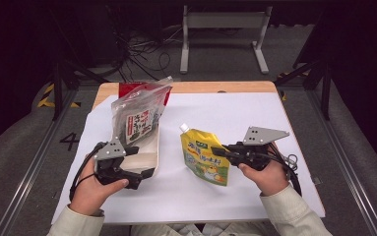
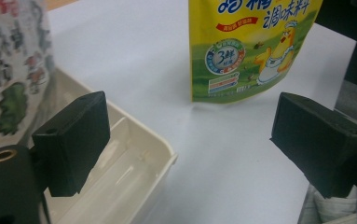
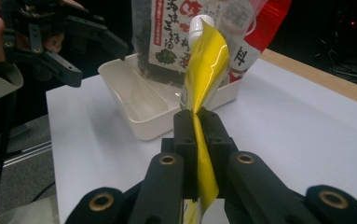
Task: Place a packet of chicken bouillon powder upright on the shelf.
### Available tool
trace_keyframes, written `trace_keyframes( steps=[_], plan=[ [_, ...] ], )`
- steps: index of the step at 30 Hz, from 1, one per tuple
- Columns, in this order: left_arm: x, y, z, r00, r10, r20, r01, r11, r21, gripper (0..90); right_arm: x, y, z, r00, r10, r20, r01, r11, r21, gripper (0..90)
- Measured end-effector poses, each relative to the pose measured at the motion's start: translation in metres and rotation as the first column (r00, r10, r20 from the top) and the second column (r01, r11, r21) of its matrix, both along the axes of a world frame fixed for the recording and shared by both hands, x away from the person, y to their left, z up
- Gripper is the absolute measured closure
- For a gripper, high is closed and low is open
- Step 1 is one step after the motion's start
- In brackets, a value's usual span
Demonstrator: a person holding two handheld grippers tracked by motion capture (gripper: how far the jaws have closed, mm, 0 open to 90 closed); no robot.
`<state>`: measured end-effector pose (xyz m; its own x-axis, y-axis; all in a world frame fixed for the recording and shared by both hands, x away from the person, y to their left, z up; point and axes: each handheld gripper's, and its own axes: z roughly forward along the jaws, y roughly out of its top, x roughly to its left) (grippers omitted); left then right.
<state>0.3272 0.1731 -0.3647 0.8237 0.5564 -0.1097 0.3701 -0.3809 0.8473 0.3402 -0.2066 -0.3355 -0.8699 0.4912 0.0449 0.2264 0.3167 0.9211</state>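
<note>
The right gripper (image 3: pixel 195 122) has its fingers (image 3: pixel 184 135) pinched tight on the edge of a yellow pouch (image 1: pixel 204 157), holding it upright just above the counter (image 1: pixel 255 113). The left gripper (image 2: pixel 185 140) has its fingers spread wide with nothing between them, by the near end of a cream tray (image 1: pixel 149 152). A seaweed bag (image 1: pixel 138 115) stands in that tray, left of the pouch.

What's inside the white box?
A clear bag of dark seaweed stands at the far end of the white box. The near end is bare. The bag hides the box floor beneath it.
</note>
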Motion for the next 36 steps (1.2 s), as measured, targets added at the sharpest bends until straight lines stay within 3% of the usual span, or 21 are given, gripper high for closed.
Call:
trace_keyframes(
  steps=[7,15,19,22,25,26,30,34,36],
  plan=[
    [0.002,-0.013,-0.004,0.9958,-0.091,-0.011,0.090,0.9954,-0.033,10.4,-0.011,0.001,0.010,0.9975,0.070,0.006,-0.070,0.997,0.025,86.1],
    [0.003,-0.029,-0.011,0.9829,-0.184,0.010,0.184,0.9798,-0.079,8.7,-0.024,0.007,0.018,0.9900,0.140,0.018,-0.140,0.989,0.040,86.1],
    [0.002,-0.037,-0.014,0.9790,-0.204,0.006,0.203,0.9738,-0.102,9.6,-0.028,0.010,0.020,0.9860,0.165,0.021,-0.166,0.985,0.046,86.1],
    [0.003,-0.043,-0.017,0.9754,-0.220,0.009,0.220,0.9709,-0.094,10.6,-0.030,0.012,0.020,0.9826,0.184,0.024,-0.185,0.982,0.045,86.1],
    [0.003,-0.052,-0.023,0.9645,-0.264,0.010,0.264,0.9600,-0.094,13.5,-0.032,0.014,0.021,0.9791,0.201,0.033,-0.202,0.978,0.055,86.1],
    [0.003,-0.052,-0.023,0.9645,-0.264,0.010,0.264,0.9600,-0.094,14.4,-0.032,0.014,0.021,0.9791,0.201,0.033,-0.202,0.978,0.055,86.1],
    [0.001,-0.062,-0.028,0.9536,-0.301,0.013,0.301,0.9498,-0.086,17.1,-0.034,0.015,0.023,0.9757,0.216,0.038,-0.218,0.974,0.066,86.1],
    [0.000,-0.071,-0.032,0.9331,-0.359,0.017,0.360,0.9307,-0.067,23.4,-0.035,0.018,0.022,0.9716,0.233,0.041,-0.236,0.969,0.073,86.1],
    [-0.001,-0.073,-0.033,0.9290,-0.369,0.023,0.370,0.9255,-0.081,27.6,-0.035,0.019,0.022,0.9702,0.239,0.042,-0.241,0.967,0.076,86.1]
  ],
)
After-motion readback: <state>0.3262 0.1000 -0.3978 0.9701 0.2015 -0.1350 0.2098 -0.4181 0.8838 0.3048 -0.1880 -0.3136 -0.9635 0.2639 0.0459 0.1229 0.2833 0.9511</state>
